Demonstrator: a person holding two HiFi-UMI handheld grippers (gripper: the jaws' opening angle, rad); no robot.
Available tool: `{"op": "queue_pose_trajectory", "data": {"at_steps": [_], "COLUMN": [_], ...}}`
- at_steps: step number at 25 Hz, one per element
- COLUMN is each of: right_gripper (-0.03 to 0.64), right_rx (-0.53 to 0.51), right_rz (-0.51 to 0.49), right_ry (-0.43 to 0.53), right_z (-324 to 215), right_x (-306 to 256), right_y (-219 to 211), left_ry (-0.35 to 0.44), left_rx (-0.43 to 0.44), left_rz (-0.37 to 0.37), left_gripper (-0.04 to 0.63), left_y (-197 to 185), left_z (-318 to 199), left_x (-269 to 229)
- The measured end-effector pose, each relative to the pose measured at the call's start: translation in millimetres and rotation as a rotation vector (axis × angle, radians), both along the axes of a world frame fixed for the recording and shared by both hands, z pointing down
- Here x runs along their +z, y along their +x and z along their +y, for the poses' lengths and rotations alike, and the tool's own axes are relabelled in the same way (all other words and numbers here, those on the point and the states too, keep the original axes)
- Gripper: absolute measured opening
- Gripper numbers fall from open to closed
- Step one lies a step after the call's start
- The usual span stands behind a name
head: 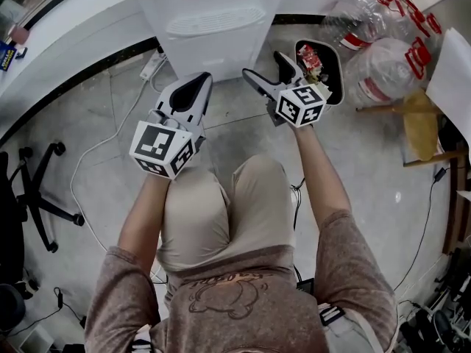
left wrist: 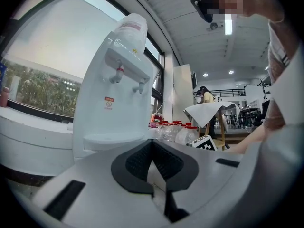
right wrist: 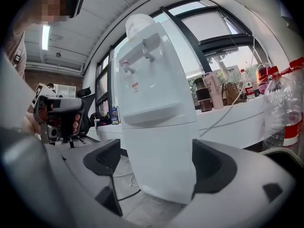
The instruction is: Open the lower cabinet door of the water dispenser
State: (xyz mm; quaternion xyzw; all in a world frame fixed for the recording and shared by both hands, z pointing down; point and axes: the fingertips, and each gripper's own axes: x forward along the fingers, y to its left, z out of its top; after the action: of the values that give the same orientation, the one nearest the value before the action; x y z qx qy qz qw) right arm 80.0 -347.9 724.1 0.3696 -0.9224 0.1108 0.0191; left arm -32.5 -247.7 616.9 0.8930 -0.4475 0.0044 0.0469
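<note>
My right hand-held gripper (head: pixel 265 66) sits just short of the water dispenser (head: pixel 213 20), its jaws spread wide and empty, with the lower cabinet door (right wrist: pixel 159 151) framed between them but untouched. My left hand-held gripper (head: pixel 193 87), beside it and also facing the dispenser, has its jaws pressed together on nothing.

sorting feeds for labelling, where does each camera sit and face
Head view: on the person's head, looking steeply down at the water dispenser; shows forearms, lap, left claw, right claw.
Left gripper view: on the left claw, facing the dispenser's taps; shut pads show.
Right gripper view: on the right claw, facing the dispenser's front; open pads show.
All three share the dispenser.
</note>
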Motion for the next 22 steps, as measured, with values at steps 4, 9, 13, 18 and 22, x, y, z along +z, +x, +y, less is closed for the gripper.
{"op": "queue_pose_trajectory", "data": {"at_steps": [4,9,13,18,22], "right_gripper": [0.456,0.449,0.450,0.454,0.439], "right_rx": [0.017,0.029,0.015,-0.008,-0.023], "right_rz": [0.030,0.044,0.071,0.092,0.108], "right_ry": [-0.005,-0.002,0.005,0.002,0.012], "right_z": [-32,-62,-83,-104,-114], "right_x": [14,24,29,35,40], "right_y": [6,9,5,-4,-10], "left_ry": [-0.012,-0.033,-0.052,-0.064,-0.068], "left_rx": [0.018,0.030,0.020,0.043,0.056], "left_rz": [-0.003,-0.002,0.001,-0.011,-0.023], "left_gripper": [0.013,0.012,0.013,0.013,0.013], "left_y": [7,9,4,5,5], "left_z": [-4,-11,-14,-14,-16], "left_x": [5,13,19,25,27]}}
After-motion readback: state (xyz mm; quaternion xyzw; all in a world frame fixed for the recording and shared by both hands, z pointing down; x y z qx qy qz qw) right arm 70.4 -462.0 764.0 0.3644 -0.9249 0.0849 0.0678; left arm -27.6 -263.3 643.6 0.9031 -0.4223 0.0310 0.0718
